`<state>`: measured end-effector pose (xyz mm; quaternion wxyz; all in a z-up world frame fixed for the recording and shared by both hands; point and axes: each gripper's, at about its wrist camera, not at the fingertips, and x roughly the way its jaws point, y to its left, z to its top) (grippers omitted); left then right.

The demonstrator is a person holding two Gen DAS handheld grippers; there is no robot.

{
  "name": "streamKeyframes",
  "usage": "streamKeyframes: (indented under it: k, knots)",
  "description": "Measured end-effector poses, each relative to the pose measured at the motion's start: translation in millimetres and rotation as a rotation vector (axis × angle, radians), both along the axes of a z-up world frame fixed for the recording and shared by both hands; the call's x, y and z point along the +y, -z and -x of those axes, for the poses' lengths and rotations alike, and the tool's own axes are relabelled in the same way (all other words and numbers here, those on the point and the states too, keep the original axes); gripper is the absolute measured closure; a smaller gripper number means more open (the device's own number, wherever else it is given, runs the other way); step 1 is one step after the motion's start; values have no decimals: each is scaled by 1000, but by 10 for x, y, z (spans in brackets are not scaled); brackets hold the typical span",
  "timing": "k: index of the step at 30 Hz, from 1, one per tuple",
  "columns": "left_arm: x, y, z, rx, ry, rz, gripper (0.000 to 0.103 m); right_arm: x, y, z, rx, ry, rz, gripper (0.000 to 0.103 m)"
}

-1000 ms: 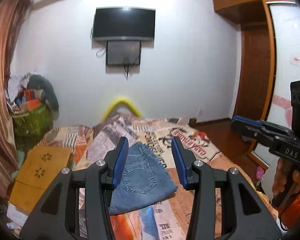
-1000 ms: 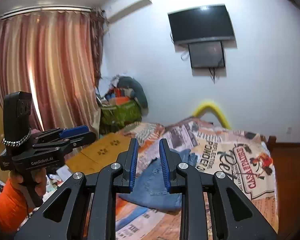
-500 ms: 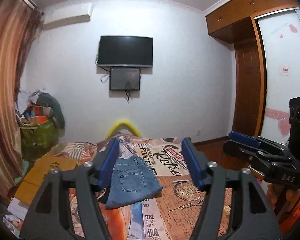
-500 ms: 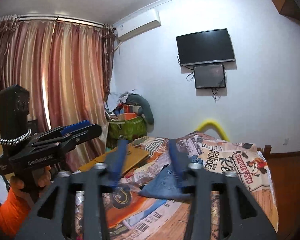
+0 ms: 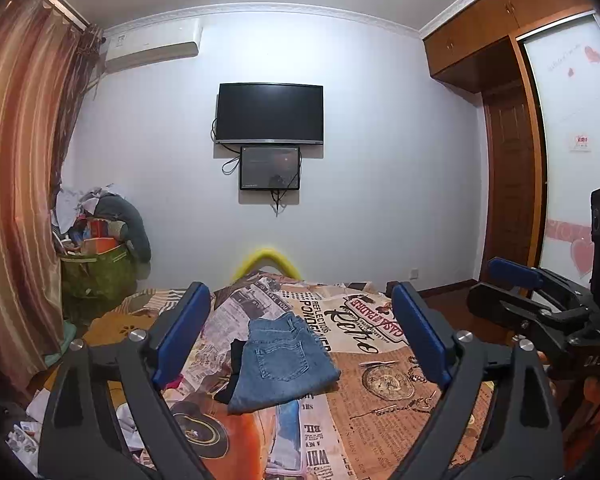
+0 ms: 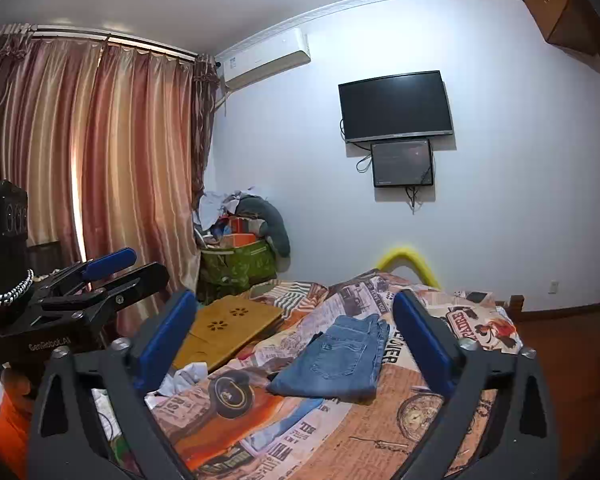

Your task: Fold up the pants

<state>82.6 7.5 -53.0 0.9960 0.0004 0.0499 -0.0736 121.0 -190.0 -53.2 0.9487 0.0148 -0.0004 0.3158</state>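
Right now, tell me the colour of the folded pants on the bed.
The folded pants are blue denim; the left wrist view shows them best.

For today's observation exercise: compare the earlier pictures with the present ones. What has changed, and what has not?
Both tools, left and right, have pulled back from the bed, and their jaws have just been opening wide with nothing between them. The folded jeans look smaller and farther off. The jeans stayed folded in place on the bed.

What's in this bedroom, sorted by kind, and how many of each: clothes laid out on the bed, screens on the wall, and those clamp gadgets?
Folded jeans on the bed: 1
Dark garment under the jeans: 1
Wall screens: 2, the TV and a smaller screen
Clamp gadgets: 2, left gripper and right gripper, both open
Total: 6
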Motion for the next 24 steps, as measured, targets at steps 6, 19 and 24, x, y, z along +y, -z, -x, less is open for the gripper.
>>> streamKeyframes:
  k: [6, 19, 24]
  knots:
    - [29, 37, -9, -2, 0, 7, 7, -32, 52, 13, 8, 7, -11, 1]
    - [0, 98, -61, 4, 2, -2, 5, -43, 88, 42, 19, 23, -9, 1]
    - [8, 120, -86, 8, 5, -6, 5, -43, 86, 53, 22, 31, -5, 1]
